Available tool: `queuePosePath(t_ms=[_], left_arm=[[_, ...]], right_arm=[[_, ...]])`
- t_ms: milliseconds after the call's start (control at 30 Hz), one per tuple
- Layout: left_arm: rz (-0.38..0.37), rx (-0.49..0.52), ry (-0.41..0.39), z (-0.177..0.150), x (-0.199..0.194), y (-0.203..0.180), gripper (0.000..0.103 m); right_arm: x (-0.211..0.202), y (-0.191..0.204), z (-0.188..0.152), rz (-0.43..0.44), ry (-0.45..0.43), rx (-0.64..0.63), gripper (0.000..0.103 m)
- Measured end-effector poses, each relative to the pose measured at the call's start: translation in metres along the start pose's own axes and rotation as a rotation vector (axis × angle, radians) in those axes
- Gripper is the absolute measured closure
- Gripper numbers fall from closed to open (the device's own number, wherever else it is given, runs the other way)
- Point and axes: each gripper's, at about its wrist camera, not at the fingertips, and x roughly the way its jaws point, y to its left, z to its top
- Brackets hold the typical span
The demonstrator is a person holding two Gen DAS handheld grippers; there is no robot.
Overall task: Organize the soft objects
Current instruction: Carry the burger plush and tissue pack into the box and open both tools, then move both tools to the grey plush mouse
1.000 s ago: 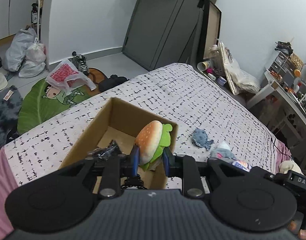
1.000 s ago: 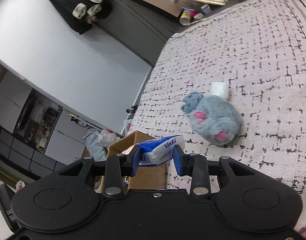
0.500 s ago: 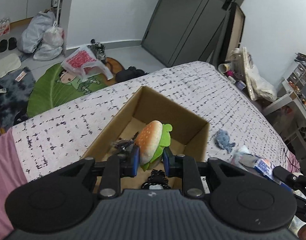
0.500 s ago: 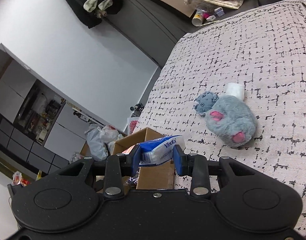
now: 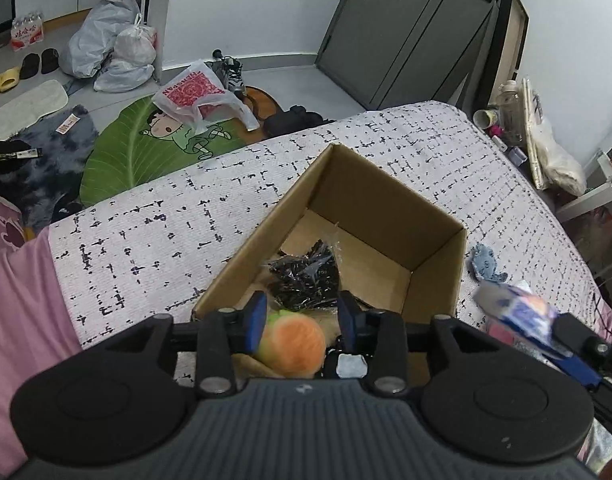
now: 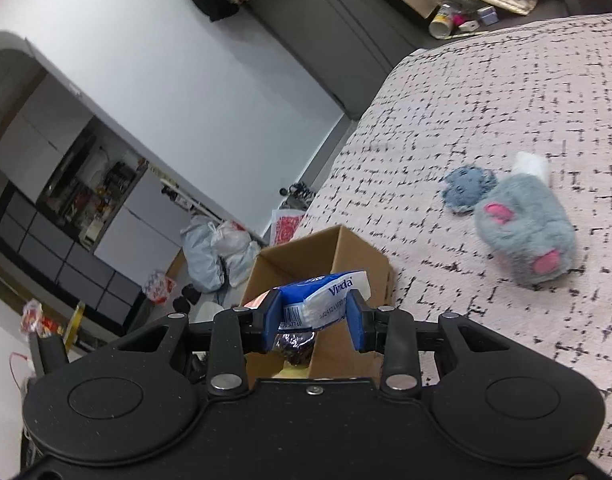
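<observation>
Burger plush [image 5: 292, 344] sits blurred between the left claw [image 5: 300, 318] pads, which are spread wider than the toy, so it looks let go and dropping into the near end of the cardboard box [image 5: 438, 276]. Black crinkly bag [image 5: 306, 276] is already inside, just beyond it. Risk: the plush is close to the near wall; it could catch on the rim or a pad and roll out onto the bed [image 5: 146, 232].

Right claw [image 6: 314, 318] is clamped on a blue tissue pack [image 6: 326, 294], hovering near the box's right side, not over the opening. Pack is soft and slick, pinched at one end; it may slip or fold. Releasing from here would likely land it on the rim or outside. Both claws crowd the same box, so a bump could shove it.

Grey plush [image 6: 526, 236] and small blue plush [image 6: 468, 192] lie touching on the bed, well apart from the box, not yet sorted.
</observation>
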Motion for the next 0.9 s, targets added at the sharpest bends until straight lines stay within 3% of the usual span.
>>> queuePosePath(t_ms=[100,367,433,500,633,767,900], left_arm=[[-0.008,-0.001,-0.005,0.000,-0.001,0.002,0.054],[-0.025,-0.029,-0.003,0.002,0.002,0.011,0.051],[-0.020,-0.024,-0.009,0.002,0.004,0.011,0.046],[-0.018,-0.017,-0.019,0.002,0.006,0.011,0.043],[-0.036,-0.027,-0.031,0.003,0.006,0.011,0.038],[-0.028,-0.011,-0.096,0.002,-0.001,0.007,0.028],[-0.034,0.012,-0.129,0.002,-0.004,-0.001,0.020]], right_arm=[[0.009,0.009,-0.002,-0.003,0.014,-0.025,0.069],[0.026,0.031,-0.005,-0.005,0.010,-0.060,0.067],[0.028,0.034,-0.004,-0.001,0.000,-0.046,0.061],[0.029,0.035,-0.003,-0.013,0.014,-0.044,0.044],[0.024,0.031,0.000,-0.031,0.012,-0.017,0.043],[0.011,0.025,0.007,-0.075,-0.010,-0.001,0.025],[-0.004,0.016,0.018,-0.115,-0.036,0.008,0.021]])
